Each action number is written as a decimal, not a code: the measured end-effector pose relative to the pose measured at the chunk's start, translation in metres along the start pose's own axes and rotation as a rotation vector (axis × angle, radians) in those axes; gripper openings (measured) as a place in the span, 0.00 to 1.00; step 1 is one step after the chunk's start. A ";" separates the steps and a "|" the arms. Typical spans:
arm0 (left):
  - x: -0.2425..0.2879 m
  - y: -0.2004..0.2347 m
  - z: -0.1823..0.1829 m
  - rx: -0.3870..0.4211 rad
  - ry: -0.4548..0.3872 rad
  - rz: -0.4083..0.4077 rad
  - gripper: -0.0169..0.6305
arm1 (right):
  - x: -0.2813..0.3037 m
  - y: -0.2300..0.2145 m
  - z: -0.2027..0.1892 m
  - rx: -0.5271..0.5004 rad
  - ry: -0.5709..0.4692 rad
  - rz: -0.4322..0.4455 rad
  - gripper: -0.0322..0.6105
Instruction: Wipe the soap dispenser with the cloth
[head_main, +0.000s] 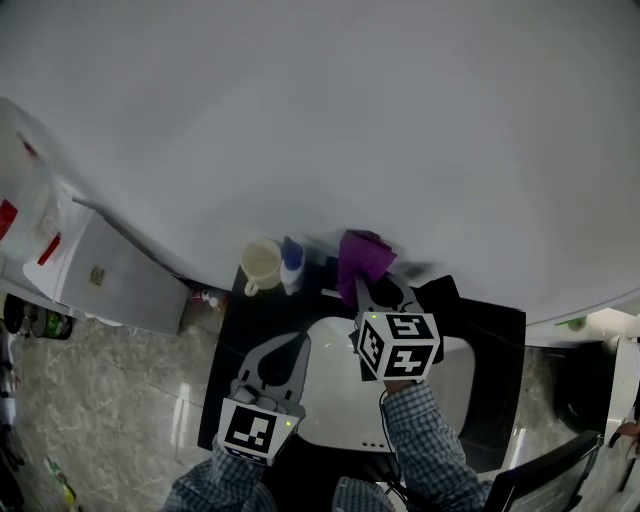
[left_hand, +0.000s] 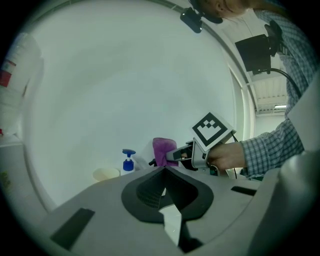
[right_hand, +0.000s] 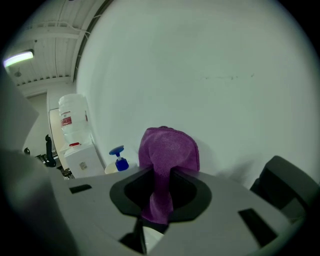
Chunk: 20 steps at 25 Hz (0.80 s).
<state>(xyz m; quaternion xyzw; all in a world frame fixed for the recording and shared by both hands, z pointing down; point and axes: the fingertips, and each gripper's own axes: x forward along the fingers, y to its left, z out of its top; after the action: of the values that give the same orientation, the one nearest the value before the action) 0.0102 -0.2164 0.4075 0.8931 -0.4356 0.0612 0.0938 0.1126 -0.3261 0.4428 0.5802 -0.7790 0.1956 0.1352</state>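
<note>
White wall (head_main: 330, 110) fills most of the head view, with a dark surface (head_main: 490, 330) below it and a white basin (head_main: 455, 385) set in. Dispenser (head_main: 291, 266) stands at the back by the wall, cup (head_main: 261, 266) just beside it on the left. Right claw (head_main: 362, 288) pinches the purple cloth (head_main: 365, 256), near the dispenser's right side, not touching. Left claw (head_main: 298, 343) is over the basin's left edge, pressed together, empty. My read of the step: cloth in hand, approach phase, no wipe contact yet. Next move calls for carrying the cloth left onto the bottle. Left claw should probably steady it, or it may tip into the cup.

Left gripper view: jaws meet at the tip, nothing between. It gives the side-on look the head view lacks, with the blue pump visible, the cloth (left_hand: 163, 149) bunched at the right claw (left_hand: 171, 156), and a gap between cloth and dispenser (left_hand: 128, 161).

Right gripper view: jaws clamped on a fold of cloth (right_hand: 167, 150), the rest bunched above and blocking the line ahead. Grip depth shows only here: cloth runs well down between the jaws. Dispenser (right_hand: 120, 161) sits off to the left, so the claw isn't aimed at it yet.
</note>
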 end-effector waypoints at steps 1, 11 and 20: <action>0.001 -0.001 -0.001 -0.001 0.000 -0.002 0.03 | 0.003 -0.004 -0.006 0.009 0.018 -0.005 0.17; 0.005 0.000 -0.006 -0.020 0.011 0.005 0.03 | 0.023 -0.036 -0.064 0.077 0.131 -0.070 0.17; 0.004 -0.004 -0.008 -0.028 0.009 0.003 0.03 | 0.027 -0.054 -0.097 0.111 0.205 -0.116 0.17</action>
<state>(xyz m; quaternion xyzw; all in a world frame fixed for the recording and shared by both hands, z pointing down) 0.0159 -0.2150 0.4151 0.8909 -0.4372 0.0590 0.1083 0.1546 -0.3180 0.5488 0.6079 -0.7140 0.2889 0.1929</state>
